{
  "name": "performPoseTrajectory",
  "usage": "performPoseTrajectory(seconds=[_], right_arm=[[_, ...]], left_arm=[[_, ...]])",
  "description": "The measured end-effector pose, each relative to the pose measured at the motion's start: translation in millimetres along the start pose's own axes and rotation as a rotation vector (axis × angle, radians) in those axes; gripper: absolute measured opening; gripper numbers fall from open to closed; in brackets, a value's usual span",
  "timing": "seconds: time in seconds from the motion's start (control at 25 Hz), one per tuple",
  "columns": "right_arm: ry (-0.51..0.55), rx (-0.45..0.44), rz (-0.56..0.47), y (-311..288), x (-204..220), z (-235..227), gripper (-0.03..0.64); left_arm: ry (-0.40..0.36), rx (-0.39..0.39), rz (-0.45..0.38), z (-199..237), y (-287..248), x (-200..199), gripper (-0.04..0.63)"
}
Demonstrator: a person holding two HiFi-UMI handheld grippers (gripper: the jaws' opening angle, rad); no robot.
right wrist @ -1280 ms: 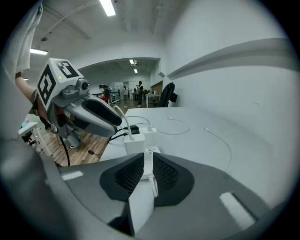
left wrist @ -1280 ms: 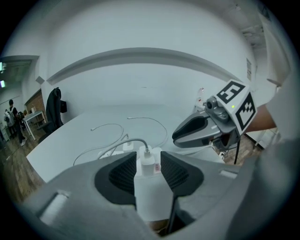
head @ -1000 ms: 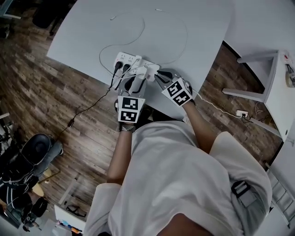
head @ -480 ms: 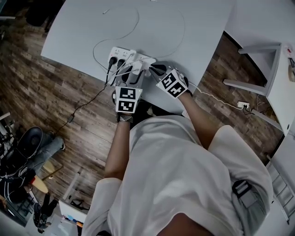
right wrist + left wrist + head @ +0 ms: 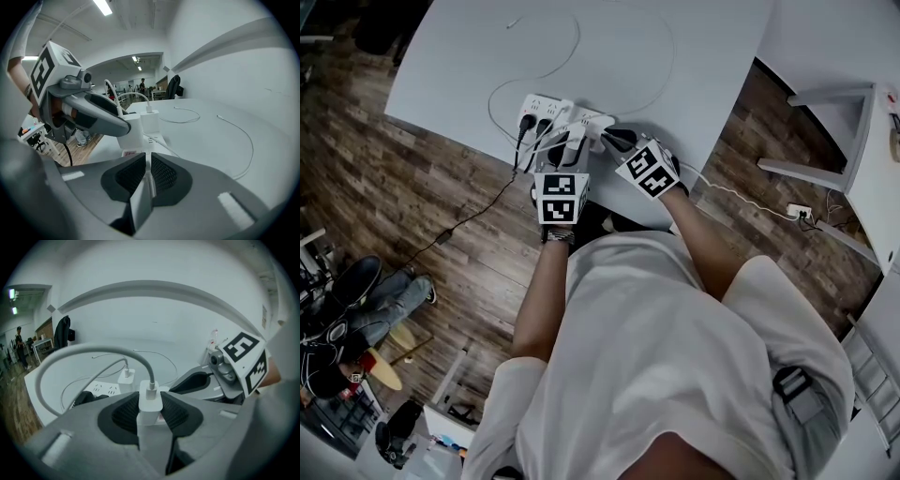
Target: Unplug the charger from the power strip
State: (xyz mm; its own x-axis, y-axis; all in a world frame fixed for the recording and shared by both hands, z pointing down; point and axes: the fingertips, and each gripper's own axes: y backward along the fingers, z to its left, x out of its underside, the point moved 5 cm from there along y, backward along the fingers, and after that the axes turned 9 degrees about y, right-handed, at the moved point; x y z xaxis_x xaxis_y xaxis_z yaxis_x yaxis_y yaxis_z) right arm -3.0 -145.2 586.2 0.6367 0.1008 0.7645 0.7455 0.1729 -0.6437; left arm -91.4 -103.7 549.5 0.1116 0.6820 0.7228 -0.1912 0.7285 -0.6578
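Observation:
A white power strip (image 5: 546, 109) lies near the front edge of the white table (image 5: 694, 66), with plugs in several sockets. One white charger (image 5: 150, 403) stands upright in it, its white cable (image 5: 70, 357) arching off to the left. My left gripper (image 5: 150, 414) has just been closing and its dark pads (image 5: 124, 412) now press on both sides of this charger. In the head view the left gripper (image 5: 573, 147) comes at the strip from the near side. My right gripper (image 5: 145, 165) is shut on the strip's near end (image 5: 146, 140), and it sits just right of the left one (image 5: 615, 140).
A second white charger (image 5: 125, 376) and black plugs (image 5: 84, 397) sit in the strip's other sockets. Thin white cables (image 5: 652, 56) loop over the table behind it. The strip's cord (image 5: 731, 195) runs to a floor socket (image 5: 794, 212). A white stand (image 5: 834, 141) is at the right.
The left gripper has moved forward and down onto the charger by the strip. The right gripper has stayed at the strip's end.

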Motion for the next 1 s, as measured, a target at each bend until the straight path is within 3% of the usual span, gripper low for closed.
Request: performPoseTrajectory(seconds=[0.12,0.2,0.48,0.6,0.88,1.0], right_arm=[[-0.002,-0.001,-0.004,-0.9,0.6,-1.2,0.038],[-0.007,-0.008,0.000,-1.8,0.5,-1.5,0.038],[-0.016,0.008,0.006,-0.1,-0.5,1.1,0.038],[-0.008,0.010,0.006,0.5,0.4,1.1,0.038],[-0.003,0.011,-0.004,2.5,1.8,2.6,0.038],[-0.002,0.013,-0.011,4.0,2.7,1.7,0.038]], left_arm=[[0.078,0.022,-0.022,3.0,-1.2,0.2,0.146],[0.090,0.023,-0.028,4.4,-1.1,0.6,0.146],[-0.055,-0.037,-0.006,-2.4,0.9,2.0,0.141],[-0.072,-0.045,0.000,-4.5,0.6,1.5,0.141],[0.131,0.024,-0.034,2.8,3.4,3.4,0.144],[0.142,0.021,-0.037,1.4,3.2,2.5,0.144]])
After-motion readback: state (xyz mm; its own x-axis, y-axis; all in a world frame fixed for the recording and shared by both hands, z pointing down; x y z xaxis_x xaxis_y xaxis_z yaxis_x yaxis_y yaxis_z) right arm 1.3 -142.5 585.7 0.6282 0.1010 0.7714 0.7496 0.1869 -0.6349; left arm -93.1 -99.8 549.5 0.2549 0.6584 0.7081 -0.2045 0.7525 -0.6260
